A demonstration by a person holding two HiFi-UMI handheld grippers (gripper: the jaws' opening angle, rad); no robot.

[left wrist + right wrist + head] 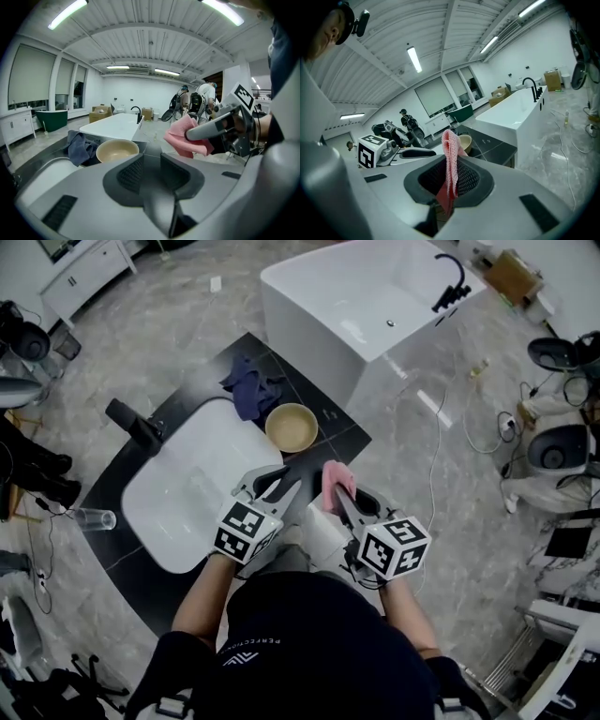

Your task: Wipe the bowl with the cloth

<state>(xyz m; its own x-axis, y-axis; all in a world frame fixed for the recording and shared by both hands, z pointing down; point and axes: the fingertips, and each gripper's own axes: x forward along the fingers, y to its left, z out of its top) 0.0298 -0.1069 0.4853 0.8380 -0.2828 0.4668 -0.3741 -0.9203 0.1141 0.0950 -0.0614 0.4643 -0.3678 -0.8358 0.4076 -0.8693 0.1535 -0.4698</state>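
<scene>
one bowl (pixel 292 427), two cloths (pink cloth (pixel 335 482), blue cloth (pixel 251 385))

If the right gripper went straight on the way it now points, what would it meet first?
Probably the beige bowl on the dark counter: in the right gripper view it sits directly beyond the pink cloth clamped in the right gripper, though depth is unclear.

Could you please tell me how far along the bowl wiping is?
Done: the cloth is clamped in the right claw. In hand: both claws hover short of the bowl; the left claw is open and empty. Left: all the wiping; cloth and bowl are apart.
</scene>
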